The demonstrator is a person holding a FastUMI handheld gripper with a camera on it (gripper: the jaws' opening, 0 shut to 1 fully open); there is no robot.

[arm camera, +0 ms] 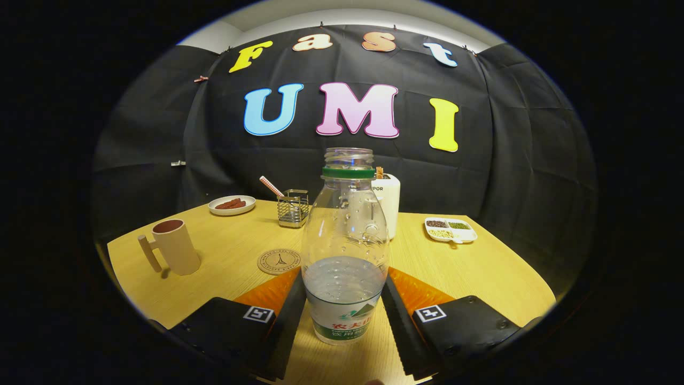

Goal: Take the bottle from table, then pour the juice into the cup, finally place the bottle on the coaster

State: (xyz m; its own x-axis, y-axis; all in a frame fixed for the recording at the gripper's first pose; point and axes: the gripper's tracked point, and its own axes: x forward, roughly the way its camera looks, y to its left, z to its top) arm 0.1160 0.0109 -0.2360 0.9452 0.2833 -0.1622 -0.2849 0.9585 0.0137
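Bare tabletop (pixel 230 251) lies open between cup (pixel 173 247) and coaster (pixel 279 262); bottle (pixel 346 240) fills the claw's (pixel 344 299) gap.

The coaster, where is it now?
In the gripper view the coaster lies flat on the table, between the mug and the bottle, just beyond the gripper.

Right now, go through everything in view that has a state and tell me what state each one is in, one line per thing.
gripper: fingers on either side of the bottle, whether they press it I cannot tell
bottle: upright, uncapped, partly filled
cup: upright, contents not visible
coaster: flat on the table, bare
plate: holds reddish food
divided dish: compartments filled
wire holder: upright, striped straw inside
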